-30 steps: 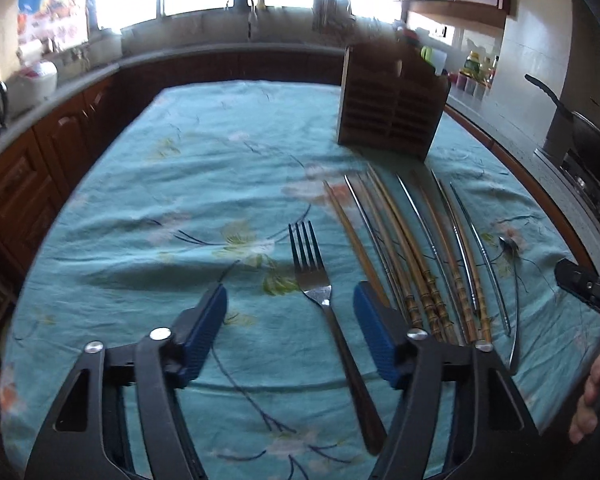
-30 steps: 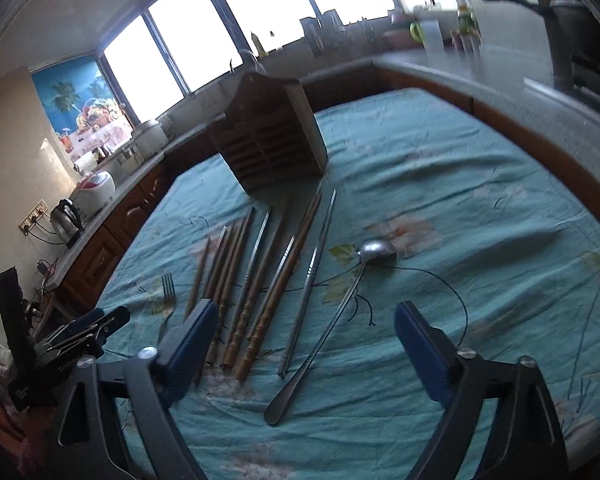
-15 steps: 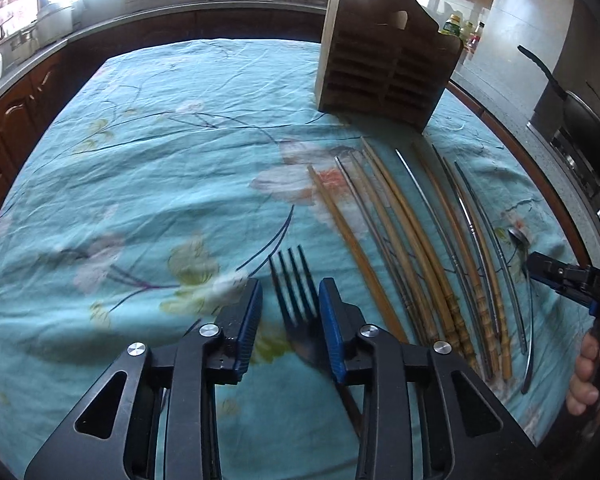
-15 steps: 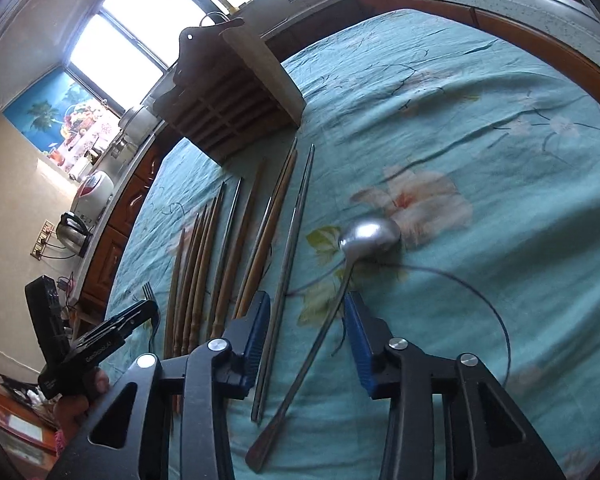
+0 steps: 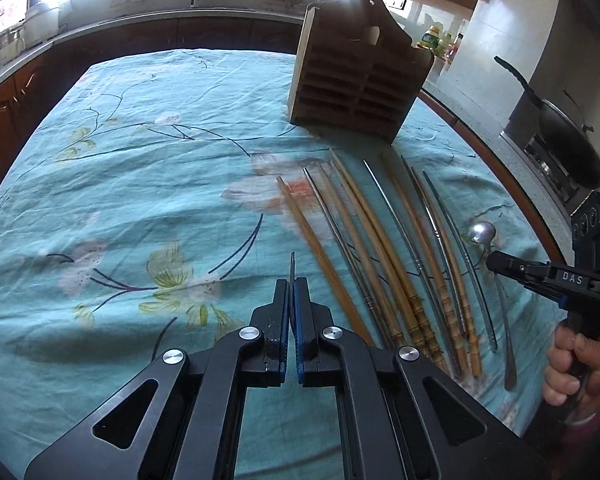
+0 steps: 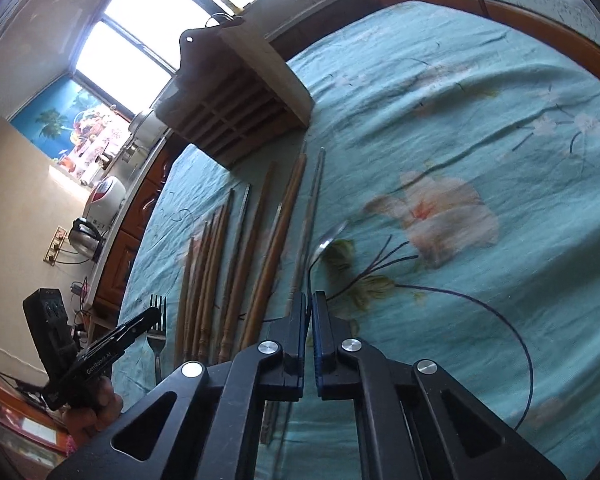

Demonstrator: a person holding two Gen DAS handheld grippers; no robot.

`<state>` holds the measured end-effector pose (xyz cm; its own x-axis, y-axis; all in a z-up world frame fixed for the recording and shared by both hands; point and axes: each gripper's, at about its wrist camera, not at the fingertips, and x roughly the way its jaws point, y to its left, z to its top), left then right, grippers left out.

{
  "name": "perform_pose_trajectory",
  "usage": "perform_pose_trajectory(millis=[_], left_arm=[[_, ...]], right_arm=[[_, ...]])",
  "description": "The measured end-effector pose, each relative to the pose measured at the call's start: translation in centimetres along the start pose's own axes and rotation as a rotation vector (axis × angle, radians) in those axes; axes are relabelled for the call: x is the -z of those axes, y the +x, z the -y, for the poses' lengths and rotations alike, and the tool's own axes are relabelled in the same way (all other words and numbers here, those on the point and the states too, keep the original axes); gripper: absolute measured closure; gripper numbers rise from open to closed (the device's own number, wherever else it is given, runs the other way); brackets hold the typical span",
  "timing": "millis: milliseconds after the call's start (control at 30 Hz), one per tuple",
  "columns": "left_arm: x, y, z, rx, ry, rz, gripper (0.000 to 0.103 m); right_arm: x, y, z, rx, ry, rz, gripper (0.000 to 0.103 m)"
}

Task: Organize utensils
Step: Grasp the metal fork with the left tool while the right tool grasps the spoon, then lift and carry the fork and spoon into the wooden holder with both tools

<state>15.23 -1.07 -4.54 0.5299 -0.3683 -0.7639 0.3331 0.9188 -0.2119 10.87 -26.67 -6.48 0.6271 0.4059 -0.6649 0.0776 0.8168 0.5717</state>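
Note:
My left gripper (image 5: 292,286) is shut on the fork (image 5: 293,266), seen edge-on with its tines sticking out past the fingertips; the fork also shows in the right wrist view (image 6: 157,320). My right gripper (image 6: 310,300) is shut on the spoon (image 6: 327,242), whose bowl pokes out ahead, turned on edge; the spoon also shows in the left wrist view (image 5: 481,233). A row of wooden and metal chopsticks (image 5: 380,248) lies on the teal cloth between them. The brown wooden utensil holder (image 5: 360,88) stands upright beyond the chopsticks.
The teal flowered tablecloth (image 5: 140,160) covers the table. A wok (image 5: 568,140) sits on the stove at the right. A kettle (image 6: 86,236) and a rice cooker (image 6: 106,196) stand on the side counter. Dark cabinets and a window counter run behind the table.
Both grippers went from wide open to shut, the left on the fork, the right on the spoon. Fork and spoon are now turned on edge.

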Motion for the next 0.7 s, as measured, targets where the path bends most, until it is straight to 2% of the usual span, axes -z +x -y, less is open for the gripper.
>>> perform_pose_trajectory(millis=[133,433,700], left_arm=[[-0.3,-1.3,0.0,0.013,-0.01,0.027,0.101],[-2.3,-5.0,0.5,-0.006,0.006,0.137,0.101],[-5.4,-7.2,0.8,-0.029,0.014,0.23,0.101]], right_arm=[[-0.1,-0.9,-0.9,-0.019,-0.015,0.024,0.101],[-1.6,-3.7,-3.0,-0.025,-0.068,0.112,0.101],[-4.4,-5.4,-5.7,-0.037,-0.122,0.231,0.101]])
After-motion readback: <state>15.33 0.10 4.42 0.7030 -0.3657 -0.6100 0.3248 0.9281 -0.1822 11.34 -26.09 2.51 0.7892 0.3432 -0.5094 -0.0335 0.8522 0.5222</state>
